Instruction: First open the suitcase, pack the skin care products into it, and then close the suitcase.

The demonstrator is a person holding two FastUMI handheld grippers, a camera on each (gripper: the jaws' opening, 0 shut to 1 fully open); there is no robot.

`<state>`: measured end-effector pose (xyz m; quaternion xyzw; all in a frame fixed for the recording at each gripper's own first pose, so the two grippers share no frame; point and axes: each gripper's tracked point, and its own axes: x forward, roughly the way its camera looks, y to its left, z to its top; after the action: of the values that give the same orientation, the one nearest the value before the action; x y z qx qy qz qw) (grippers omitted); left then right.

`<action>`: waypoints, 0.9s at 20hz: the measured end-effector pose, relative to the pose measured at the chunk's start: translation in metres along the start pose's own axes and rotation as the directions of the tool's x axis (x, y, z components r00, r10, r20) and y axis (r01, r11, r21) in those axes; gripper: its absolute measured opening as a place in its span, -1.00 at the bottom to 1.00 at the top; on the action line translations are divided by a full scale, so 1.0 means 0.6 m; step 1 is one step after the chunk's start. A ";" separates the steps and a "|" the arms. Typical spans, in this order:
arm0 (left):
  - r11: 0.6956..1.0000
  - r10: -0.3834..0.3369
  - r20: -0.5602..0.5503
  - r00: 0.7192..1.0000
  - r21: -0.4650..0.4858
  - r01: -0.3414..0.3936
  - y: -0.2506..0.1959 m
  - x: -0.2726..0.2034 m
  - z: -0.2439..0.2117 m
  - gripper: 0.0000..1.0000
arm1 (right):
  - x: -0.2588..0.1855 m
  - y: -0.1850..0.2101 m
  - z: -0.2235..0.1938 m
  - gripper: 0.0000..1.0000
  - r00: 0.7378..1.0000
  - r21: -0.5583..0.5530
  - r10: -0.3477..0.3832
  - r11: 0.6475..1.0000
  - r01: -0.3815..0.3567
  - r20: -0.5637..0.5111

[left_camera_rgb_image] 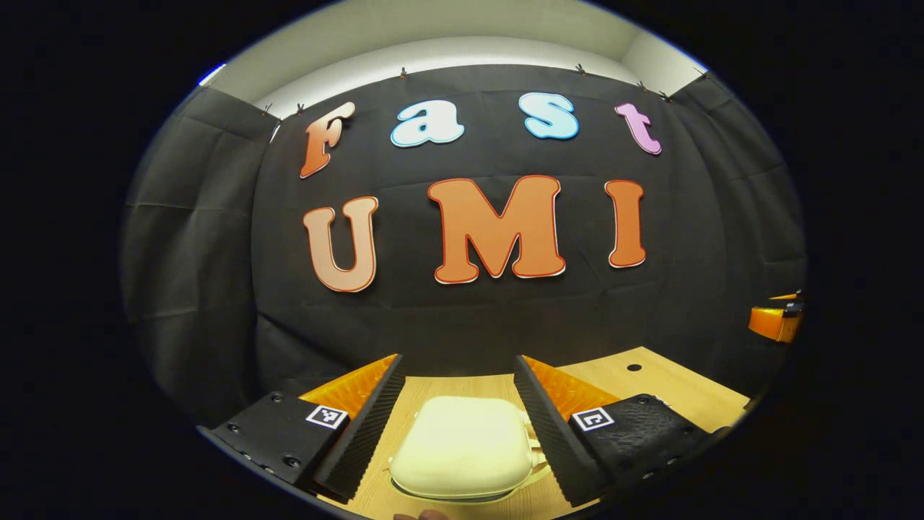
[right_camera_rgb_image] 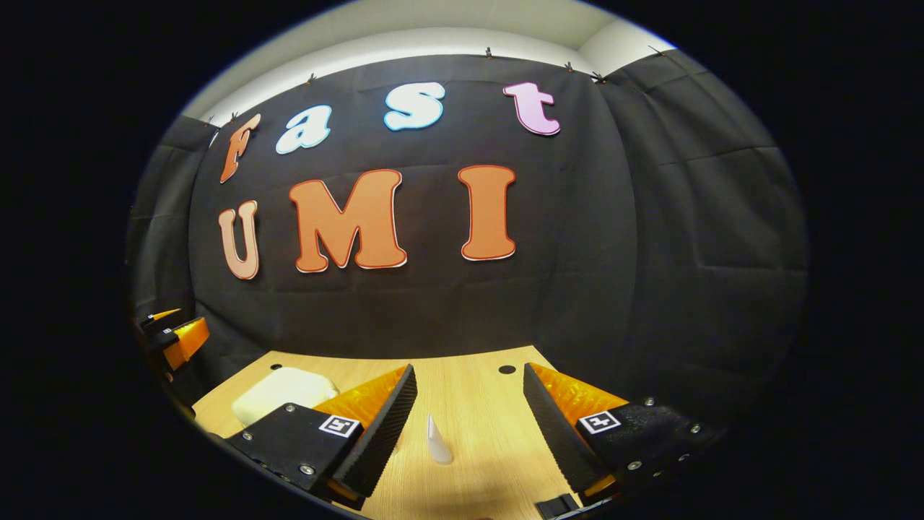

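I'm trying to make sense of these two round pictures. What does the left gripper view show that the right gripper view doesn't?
The left gripper view alone puts the closed cream suitcase straight ahead, between the open left gripper fingers, with the other gripper at the far right edge. The right gripper view alone has a small white pointed item, perhaps a skin care product, standing on the wood between the open right gripper fingers. Both share the wooden table, the black cloth wall and the suitcase, which sits low at left in the right gripper view.
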<state>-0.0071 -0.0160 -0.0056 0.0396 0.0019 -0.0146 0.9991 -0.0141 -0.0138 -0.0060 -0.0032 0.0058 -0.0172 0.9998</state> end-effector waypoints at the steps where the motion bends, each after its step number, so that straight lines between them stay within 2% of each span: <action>1: 1.000 -0.001 0.001 1.000 0.023 0.001 -0.003 0.000 -0.005 0.95 | -0.001 -0.002 -0.002 0.89 1.000 -0.003 -0.002 1.000 0.002 -0.003; 2: 0.999 -0.005 0.005 1.000 0.054 0.005 -0.008 0.001 -0.005 0.90 | -0.001 -0.004 -0.004 0.89 1.000 -0.002 -0.004 1.000 0.004 -0.006; 4: 0.990 -0.023 0.001 1.000 0.136 0.023 -0.022 0.002 -0.012 0.95 | -0.002 -0.010 -0.009 0.89 1.000 0.004 -0.012 1.000 0.012 -0.014; 7: 0.954 -0.051 -0.010 0.999 0.296 0.051 -0.058 0.009 -0.033 0.97 | -0.004 -0.022 -0.017 0.89 0.999 0.015 -0.027 1.000 0.027 -0.026; 10: 0.887 -0.078 -0.050 0.996 0.453 0.092 -0.097 0.012 -0.073 0.97 | -0.007 -0.038 -0.027 0.89 0.998 0.022 -0.045 0.999 0.046 -0.037; 13: 0.800 -0.128 -0.127 0.984 0.573 0.178 -0.143 0.022 -0.138 0.96 | -0.014 -0.067 -0.042 0.89 0.995 0.033 -0.077 0.996 0.079 -0.056; 16: 0.705 -0.171 -0.194 0.966 0.661 0.258 -0.194 0.035 -0.206 0.96 | -0.023 -0.108 -0.065 0.89 0.989 0.049 -0.122 0.991 0.126 -0.086; 18: 0.665 -0.184 -0.246 0.951 0.681 0.305 -0.219 0.048 -0.246 0.97 | -0.031 -0.137 -0.077 0.89 0.982 0.051 -0.157 0.985 0.163 -0.105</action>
<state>0.0175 -0.1358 -0.1634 0.4229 0.0796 -0.1455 0.8909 -0.0360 -0.0956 -0.0517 0.0268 0.0554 -0.0979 0.9933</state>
